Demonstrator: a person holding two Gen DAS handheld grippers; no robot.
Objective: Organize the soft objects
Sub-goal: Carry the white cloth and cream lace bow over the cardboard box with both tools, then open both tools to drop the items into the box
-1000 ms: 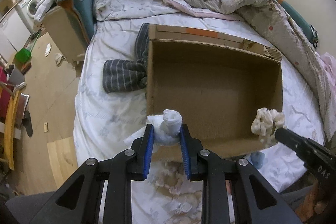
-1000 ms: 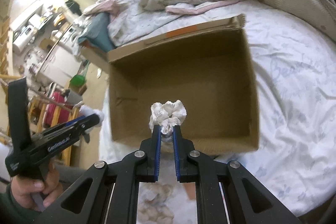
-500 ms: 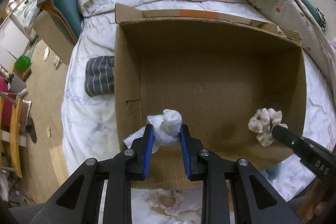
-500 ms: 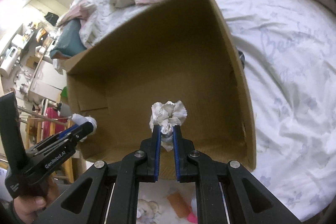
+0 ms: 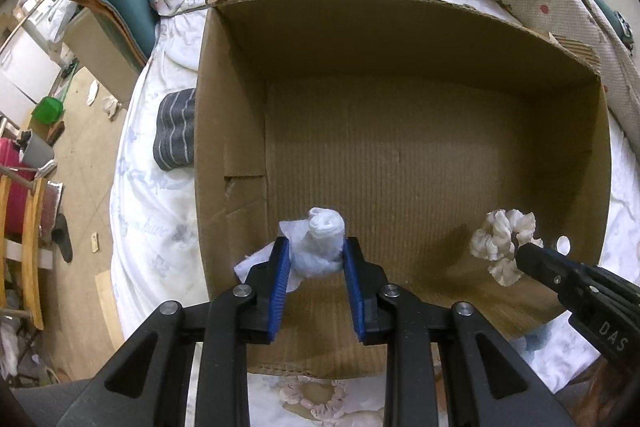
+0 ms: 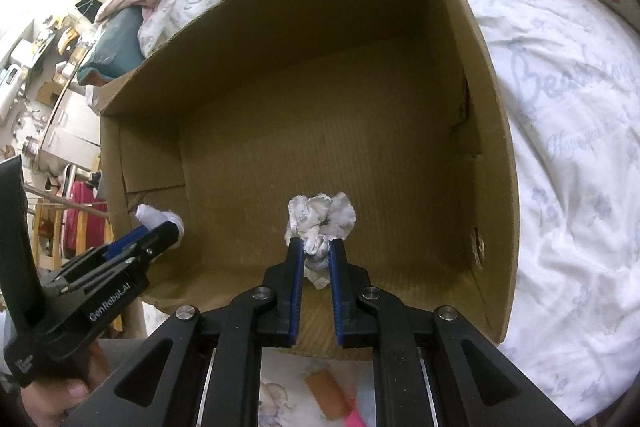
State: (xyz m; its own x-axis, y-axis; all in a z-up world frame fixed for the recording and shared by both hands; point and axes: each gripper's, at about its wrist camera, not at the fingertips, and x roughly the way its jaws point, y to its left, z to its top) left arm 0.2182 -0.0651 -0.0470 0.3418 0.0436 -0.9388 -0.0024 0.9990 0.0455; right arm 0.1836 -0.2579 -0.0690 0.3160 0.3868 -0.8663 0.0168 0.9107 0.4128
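— Socks (image 5: 322,243), rolled, clamped in the left gripper (image 5: 316,259), now lower, inside the box (image 5: 400,39) at its left wall.

— The right gripper (image 6: 316,259) pinches a scrunchie (image 6: 320,217), sunk mid-box too. Release looks next.

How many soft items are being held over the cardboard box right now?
2. A rolled white sock sits in the left gripper near the box's left wall; a cream scrunchie sits in the right gripper further right. Nothing lies on the box floor.
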